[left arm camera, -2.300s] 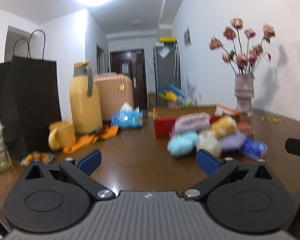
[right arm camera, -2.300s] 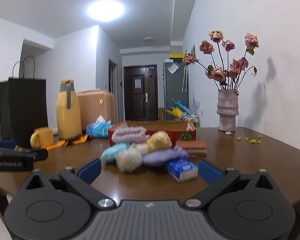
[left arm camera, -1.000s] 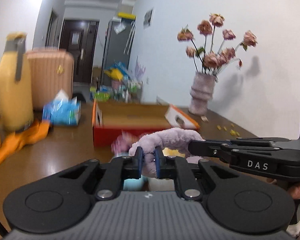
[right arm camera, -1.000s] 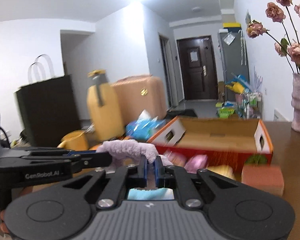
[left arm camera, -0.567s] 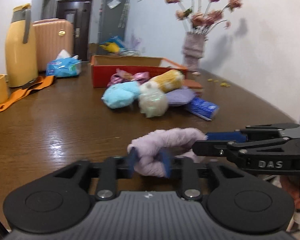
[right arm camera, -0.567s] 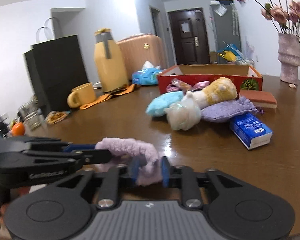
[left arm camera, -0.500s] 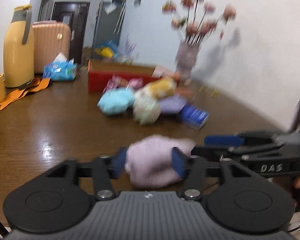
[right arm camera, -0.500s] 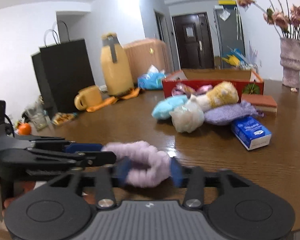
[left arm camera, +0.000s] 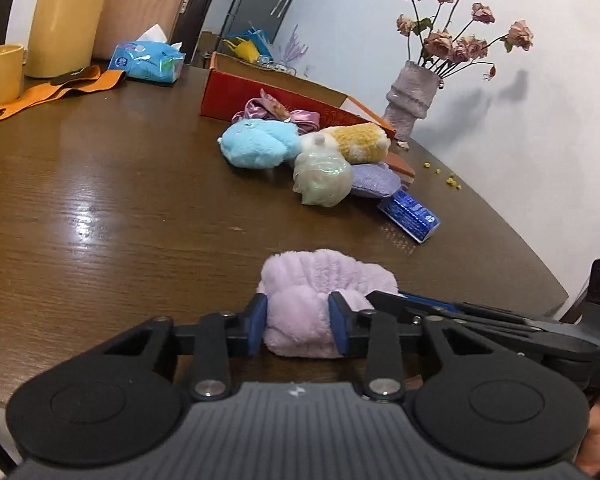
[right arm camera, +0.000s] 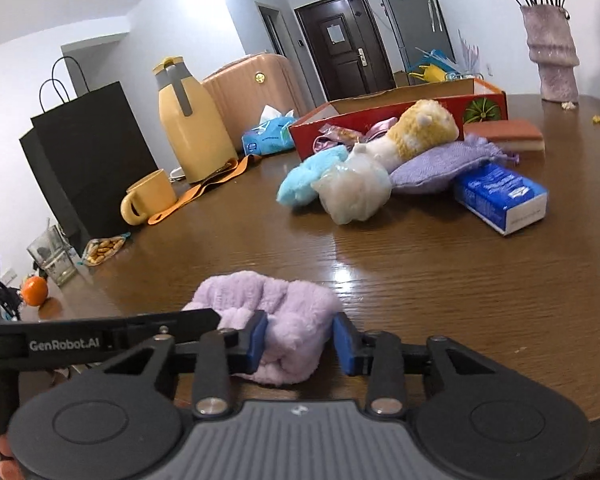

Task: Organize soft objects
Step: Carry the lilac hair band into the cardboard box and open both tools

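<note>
A fluffy lilac headband (left arm camera: 316, 300) lies bunched on the brown table (left arm camera: 120, 208) near its front edge. My left gripper (left arm camera: 298, 322) has its jaws partly apart around one end, pads at its sides. My right gripper (right arm camera: 300, 340) is partly open around the other end of the headband (right arm camera: 276, 320); its right pad stands clear of the fabric. Farther back is a pile: a blue plush (left arm camera: 256, 146), a yellow-white plush (left arm camera: 356, 142), a pale mesh ball (left arm camera: 320, 176), a purple pouch (left arm camera: 374, 180). Behind it stands a red cardboard box (left arm camera: 260, 92).
A blue tissue pack (left arm camera: 410, 212) lies by the pile. A vase of dried roses (left arm camera: 412, 104) stands at the back right. A yellow jug (right arm camera: 188, 128), yellow mug (right arm camera: 148, 198), orange strap (right arm camera: 204, 190), black paper bag (right arm camera: 84, 160) and an orange (right arm camera: 34, 290) are at the left.
Both grippers carried the headband from the pile to the table's front, lowered it and widened their jaws. It now rests bunched on the table.
</note>
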The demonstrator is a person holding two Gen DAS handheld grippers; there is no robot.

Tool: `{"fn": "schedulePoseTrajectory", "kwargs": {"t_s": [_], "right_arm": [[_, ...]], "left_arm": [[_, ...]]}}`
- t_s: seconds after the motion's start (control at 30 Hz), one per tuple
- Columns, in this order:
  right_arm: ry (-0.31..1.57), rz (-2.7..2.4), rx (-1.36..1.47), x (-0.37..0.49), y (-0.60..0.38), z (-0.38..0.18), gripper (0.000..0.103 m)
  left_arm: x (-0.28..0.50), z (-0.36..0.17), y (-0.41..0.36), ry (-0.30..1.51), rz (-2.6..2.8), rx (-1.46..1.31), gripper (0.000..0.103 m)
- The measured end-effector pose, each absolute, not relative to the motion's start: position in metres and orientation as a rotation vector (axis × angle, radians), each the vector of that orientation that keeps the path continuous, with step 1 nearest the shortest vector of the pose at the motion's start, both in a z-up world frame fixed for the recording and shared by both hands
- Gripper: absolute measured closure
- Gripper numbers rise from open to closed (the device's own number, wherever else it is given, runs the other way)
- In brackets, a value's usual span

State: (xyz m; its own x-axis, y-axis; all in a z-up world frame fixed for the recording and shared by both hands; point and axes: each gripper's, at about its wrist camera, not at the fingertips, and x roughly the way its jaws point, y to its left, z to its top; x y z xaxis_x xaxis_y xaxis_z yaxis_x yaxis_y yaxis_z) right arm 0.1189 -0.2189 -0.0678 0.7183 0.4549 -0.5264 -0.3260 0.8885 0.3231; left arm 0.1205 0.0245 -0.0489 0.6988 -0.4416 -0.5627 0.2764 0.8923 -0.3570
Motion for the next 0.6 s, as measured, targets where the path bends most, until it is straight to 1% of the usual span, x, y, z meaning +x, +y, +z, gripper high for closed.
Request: {"fn": "schedulePoseTrajectory", "kwargs": {"t_s": [0.03,0.1,0.13,0.2,0.27,0.33,0.47,0.53,0.6], "right_arm": [[0.635,0.437,0.214,0.119,-0.218,-0.068,0.078],[0.634,0.442,0.217,0.12,-0.218,-0.067,0.081],[0.635,0.445,0.213,0.121,-0.217,-0.066,0.085],[0.615,0.456,0.208,0.12,-0.216,-0.06,0.088],[0.573,0.464,0.206,0.123,-0.219,-0.047,0.088],[0.513,0.476,0.192,0.135,-0.222,-0.025,0.088],[0.408,0.5,0.131,0.206,-0.229,0.036,0.088],[0.36,0.498,0.088,0.266,-0.23,0.074,0.088],[0.363,0.482,0.047,0.331,-0.226,0.1,0.088]], "left_arm": [[0.12,-0.049,0.025,0.688,-0.406,-0.254,0.073],[0.121,-0.047,0.025,0.685,-0.404,-0.258,0.078],[0.12,-0.045,0.025,0.678,-0.404,-0.254,0.08],[0.121,-0.039,0.024,0.655,-0.412,-0.243,0.082],[0.126,-0.026,0.022,0.617,-0.426,-0.246,0.082],[0.144,-0.001,0.022,0.566,-0.447,-0.253,0.082],[0.215,0.061,0.01,0.454,-0.468,-0.209,0.082],[0.278,0.095,0.001,0.421,-0.454,-0.169,0.082],[0.346,0.119,-0.009,0.428,-0.435,-0.133,0.082]]}}
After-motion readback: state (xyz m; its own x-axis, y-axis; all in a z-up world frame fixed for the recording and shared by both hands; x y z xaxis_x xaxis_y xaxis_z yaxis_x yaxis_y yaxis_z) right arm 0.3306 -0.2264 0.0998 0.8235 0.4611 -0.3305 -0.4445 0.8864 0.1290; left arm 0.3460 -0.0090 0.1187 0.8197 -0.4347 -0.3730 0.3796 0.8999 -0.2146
